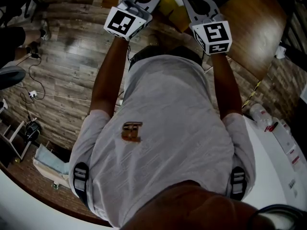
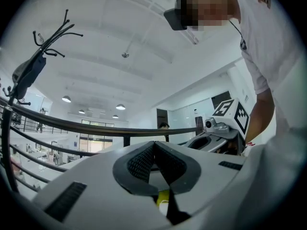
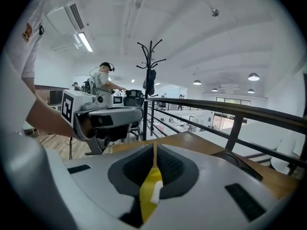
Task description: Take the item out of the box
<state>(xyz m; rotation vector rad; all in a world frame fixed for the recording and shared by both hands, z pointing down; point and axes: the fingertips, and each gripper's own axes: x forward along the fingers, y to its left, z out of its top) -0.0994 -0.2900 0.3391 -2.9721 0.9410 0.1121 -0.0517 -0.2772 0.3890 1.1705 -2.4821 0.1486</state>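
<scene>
Out in front of my chest, over the wooden surface point(image 1: 249, 32), I hold both grippers side by side, angled in toward each other; my right gripper point(image 3: 154, 148) is clenched on the yellow item point(image 3: 150, 190), which stands edge-on between the pads, thin as a sheet, with a small white tag point(image 3: 157, 191) low on it; a narrow yellow edge runs up the seam to the jaw tips, which press together on it; my left gripper point(image 2: 154, 143) is closed too, its tips meeting; low in the gap between its pads a scrap of yellow and white shows, and I cannot tell whether those pads pinch it or it only lies beyond them; from the head view the yellow item appears between the two grippers, against the brown of the surface, and whether it touches the wood I cannot tell; beyond the surface runs a black railing point(image 3: 216, 108), with a coat stand point(image 3: 151, 75) upright just beside it; far off, another person point(image 3: 103, 80) stands at a desk; to my left lies a plank floor point(image 1: 72, 56) with a cable point(image 1: 36, 71) trailing across it; my grey T-shirt point(image 1: 168, 128) fills the middle of the head view.
</scene>
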